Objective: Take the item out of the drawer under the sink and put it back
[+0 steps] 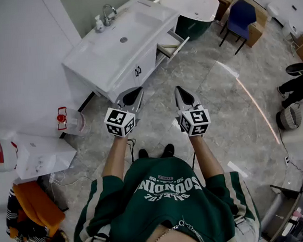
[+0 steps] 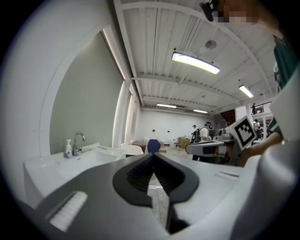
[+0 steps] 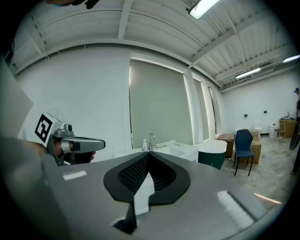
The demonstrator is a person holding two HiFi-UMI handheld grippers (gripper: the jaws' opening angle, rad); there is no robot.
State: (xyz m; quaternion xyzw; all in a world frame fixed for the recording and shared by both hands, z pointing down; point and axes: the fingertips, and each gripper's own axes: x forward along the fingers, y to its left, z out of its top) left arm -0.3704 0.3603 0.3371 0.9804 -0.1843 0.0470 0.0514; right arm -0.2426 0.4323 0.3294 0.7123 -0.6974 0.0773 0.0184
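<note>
The left tongs (image 1: 135, 94) and the right tongs (image 1: 181, 93) are held side by side, roughly level, above the marble floor (image 1: 229, 112). Each pair is pressed together at the tips with nothing between them (each gripper view shows this plainly). Ahead stands the white sink cabinet (image 1: 124, 75), well apart from both pairs. Its drawer (image 1: 172, 44), at the cabinet's right end in the head view, is pulled out. Its inside is too small to make out, so I cannot tell where the item is. A tap (image 1: 109, 12) and a soap bottle (image 1: 98, 25) stand at the basin's back edge.
</note>
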